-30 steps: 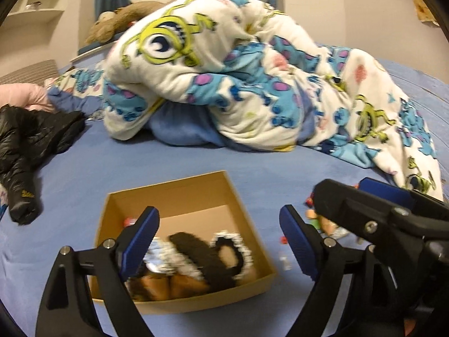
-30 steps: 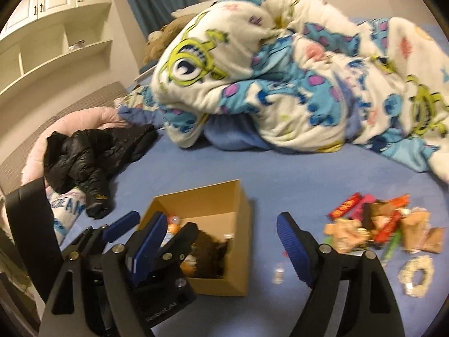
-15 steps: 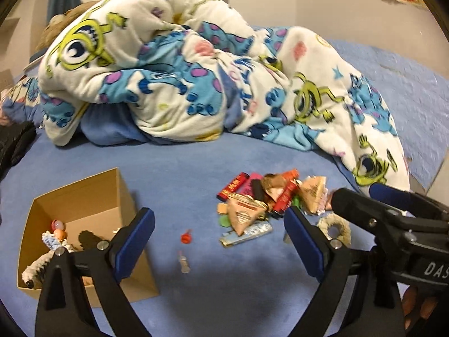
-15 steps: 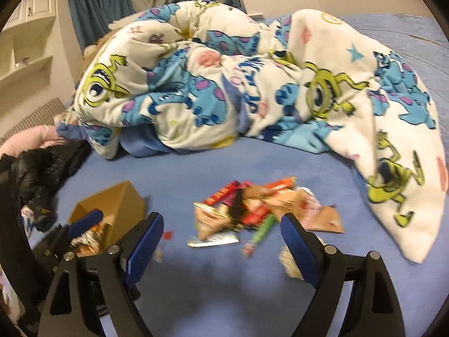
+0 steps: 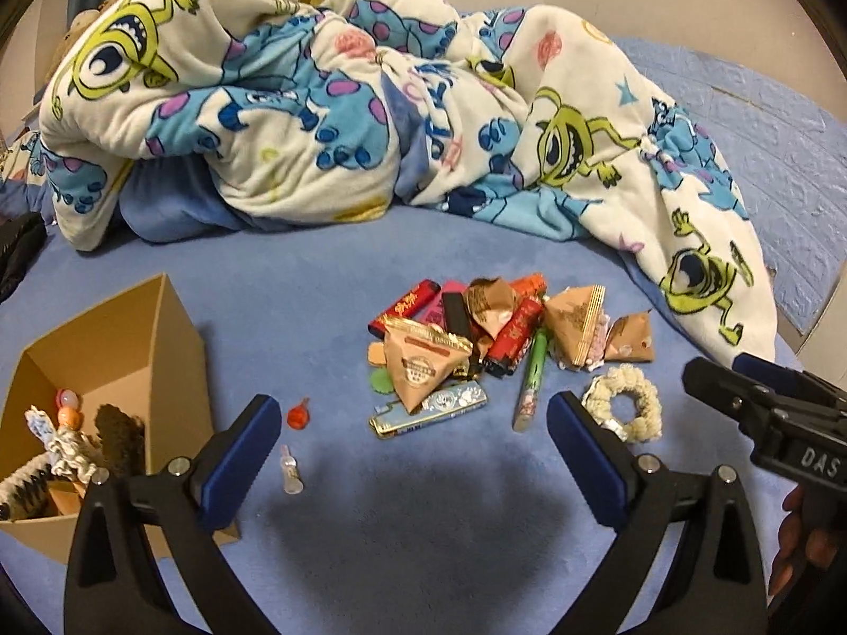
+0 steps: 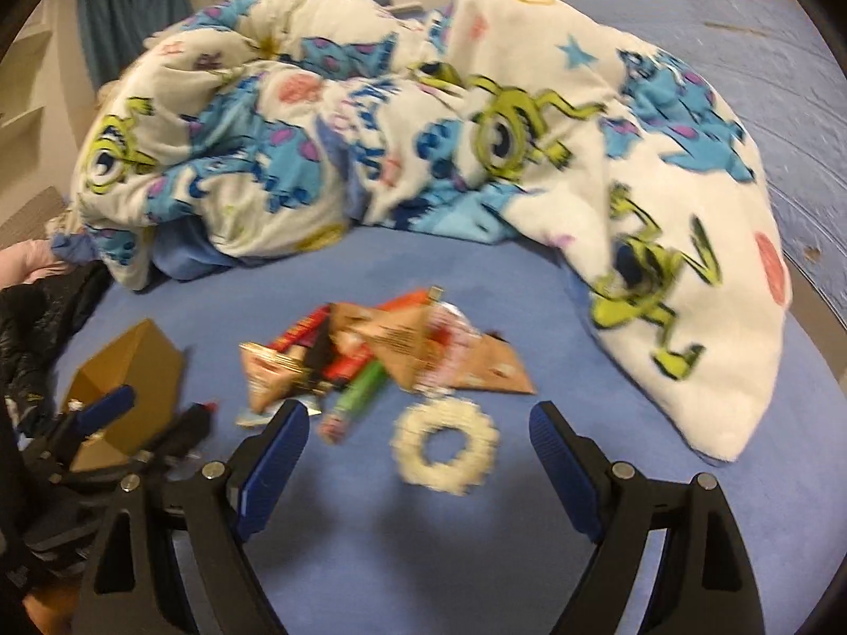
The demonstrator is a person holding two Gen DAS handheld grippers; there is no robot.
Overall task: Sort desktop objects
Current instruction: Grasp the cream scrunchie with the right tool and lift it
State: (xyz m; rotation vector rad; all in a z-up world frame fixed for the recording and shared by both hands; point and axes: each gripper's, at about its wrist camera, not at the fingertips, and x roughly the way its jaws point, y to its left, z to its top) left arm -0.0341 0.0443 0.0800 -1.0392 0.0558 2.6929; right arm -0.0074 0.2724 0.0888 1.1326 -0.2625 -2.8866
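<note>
Blue bed sheet (image 5: 328, 286) fills the lower half of both views. Cartoon-print blanket (image 5: 328, 106), white with blue and green monsters, heaped across the back and trailing down the right side. Black jacket (image 6: 32, 328) bunched at the left edge in the right wrist view.

Cardboard box (image 5: 132, 328) sits left of centre on the sheet, open at the top, with a dark furry item, a pale frilly band and small orange and red bits inside.

Pile of snacks (image 5: 476, 328) in the middle of the sheet, well apart from the box: tan triangular packets, red bars, a black stick, a green tube (image 5: 532, 381) and a flat blue-and-silver packet (image 5: 429, 410) at the near edge. Cream scrunchie (image 5: 624, 402) lies just right of the pile, apart from it. Small red piece (image 5: 298, 415) and a tiny clear vial (image 5: 291, 471) lie between box and pile.

Left gripper (image 5: 413, 455): jaws spread very wide, have just been opening, nothing between them, above bare sheet near the blue-and-silver packet.

Right gripper (image 6: 418, 455): jaws wide apart, holding nothing; the scrunchie shows between the blue pads, untouched by either. View is blurred
</note>
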